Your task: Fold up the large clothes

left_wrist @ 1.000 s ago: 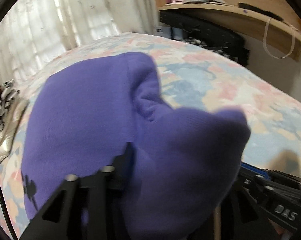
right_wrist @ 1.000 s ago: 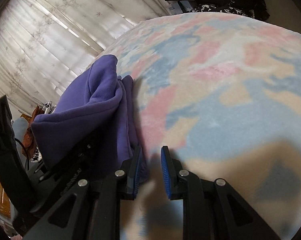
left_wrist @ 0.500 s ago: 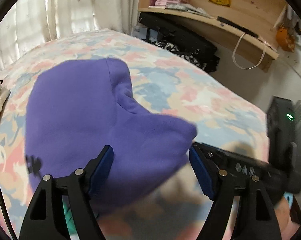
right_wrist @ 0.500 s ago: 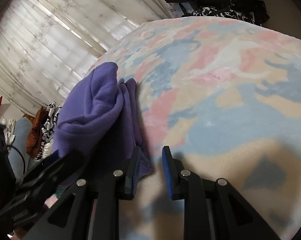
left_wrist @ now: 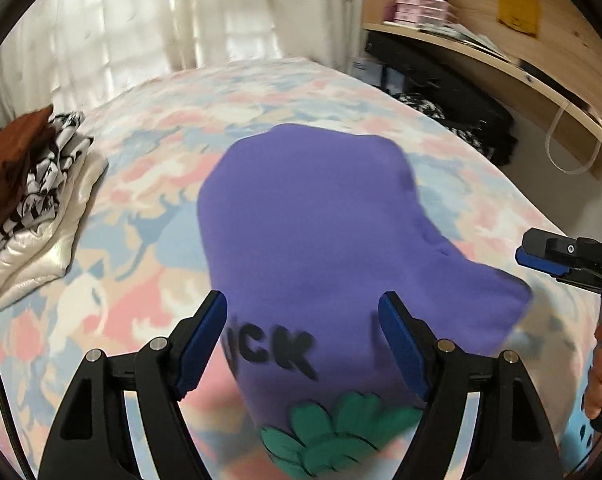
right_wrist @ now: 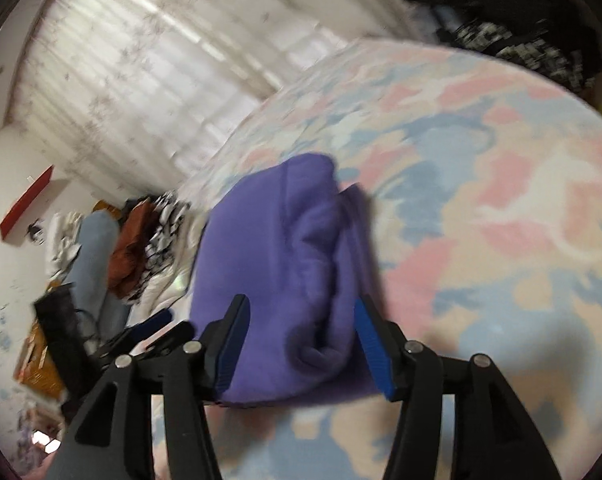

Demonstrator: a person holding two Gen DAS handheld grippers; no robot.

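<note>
A purple sweatshirt lies folded on the patterned bedspread, with black letters and a green print at its near end. My left gripper is open above that near end, holding nothing. In the right wrist view the sweatshirt is a thick folded bundle. My right gripper is open, its jaws on either side of the bundle's near edge. The right gripper also shows at the right edge of the left wrist view.
A stack of folded clothes, brown, black-and-white and cream, lies at the bed's left side. A wooden shelf and dark bags stand beyond the bed's far right. Curtains hang behind.
My left gripper let go of the sweatshirt, opened and drew back. The sweatshirt dropped flat onto the bed. My right gripper opened wide and swung left over the bundle.
</note>
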